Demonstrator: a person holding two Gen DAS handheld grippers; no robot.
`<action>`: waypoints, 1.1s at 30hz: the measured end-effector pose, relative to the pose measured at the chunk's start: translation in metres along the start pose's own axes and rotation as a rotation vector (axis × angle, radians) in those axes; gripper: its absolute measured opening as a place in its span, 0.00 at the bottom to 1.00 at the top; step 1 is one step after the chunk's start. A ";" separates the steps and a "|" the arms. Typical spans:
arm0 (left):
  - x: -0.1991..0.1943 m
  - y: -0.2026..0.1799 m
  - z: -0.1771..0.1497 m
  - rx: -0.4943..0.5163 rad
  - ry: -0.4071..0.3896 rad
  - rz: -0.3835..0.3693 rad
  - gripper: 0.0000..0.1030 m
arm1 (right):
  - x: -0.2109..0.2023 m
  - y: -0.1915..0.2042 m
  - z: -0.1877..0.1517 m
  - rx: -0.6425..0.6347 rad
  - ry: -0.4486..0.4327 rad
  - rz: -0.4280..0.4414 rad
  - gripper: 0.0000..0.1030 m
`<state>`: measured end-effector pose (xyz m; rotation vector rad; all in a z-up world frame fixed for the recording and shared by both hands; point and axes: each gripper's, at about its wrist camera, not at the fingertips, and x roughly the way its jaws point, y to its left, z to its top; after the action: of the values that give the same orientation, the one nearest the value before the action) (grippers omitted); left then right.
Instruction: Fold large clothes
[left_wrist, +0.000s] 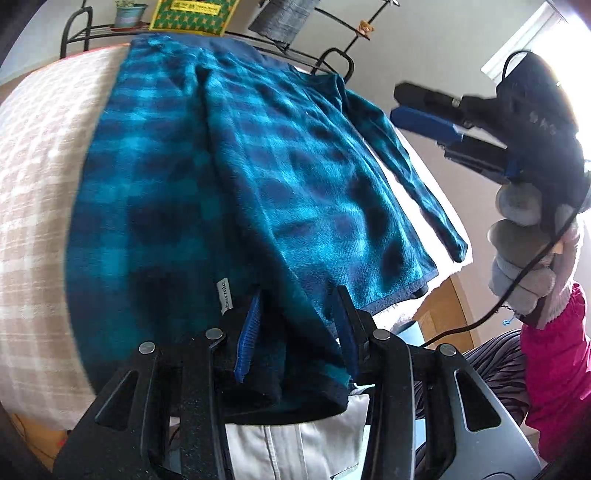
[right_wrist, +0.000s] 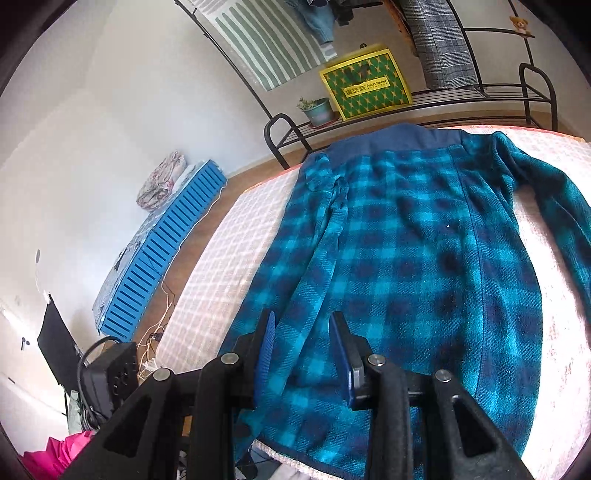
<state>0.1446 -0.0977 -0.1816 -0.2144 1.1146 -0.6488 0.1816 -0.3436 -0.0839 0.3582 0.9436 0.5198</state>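
Note:
A teal and navy plaid fleece jacket (left_wrist: 236, 155) lies spread on a bed with a beige checked cover (left_wrist: 37, 177); it also shows in the right wrist view (right_wrist: 406, 251). My left gripper (left_wrist: 297, 314) has its jaws apart with a fold of the jacket's hem bunched between the blue pads. My right gripper (right_wrist: 303, 332) is open and empty, held just above the jacket's lower edge. The right gripper also shows in the left wrist view (left_wrist: 417, 110), open, in a gloved hand beyond the jacket's right sleeve (left_wrist: 413, 173).
A black metal rack (right_wrist: 480, 92) stands behind the bed with a yellow-green box (right_wrist: 365, 81) and a potted plant (right_wrist: 317, 109). A blue slatted crate (right_wrist: 162, 251) and cables lie on the floor to the left. The bed cover (right_wrist: 221, 258) shows beside the jacket.

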 end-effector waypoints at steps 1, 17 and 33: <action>0.015 -0.003 0.000 0.013 0.030 0.005 0.38 | 0.001 -0.001 0.000 0.000 0.003 0.002 0.32; -0.047 -0.027 0.013 0.126 -0.119 0.088 0.38 | -0.061 -0.061 -0.017 0.028 -0.161 -0.225 0.41; -0.015 -0.056 0.061 0.142 -0.093 0.154 0.58 | -0.196 -0.228 -0.062 0.403 -0.303 -0.418 0.58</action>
<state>0.1732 -0.1436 -0.1165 -0.0359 0.9804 -0.5724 0.0956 -0.6379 -0.1020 0.5670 0.7941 -0.1118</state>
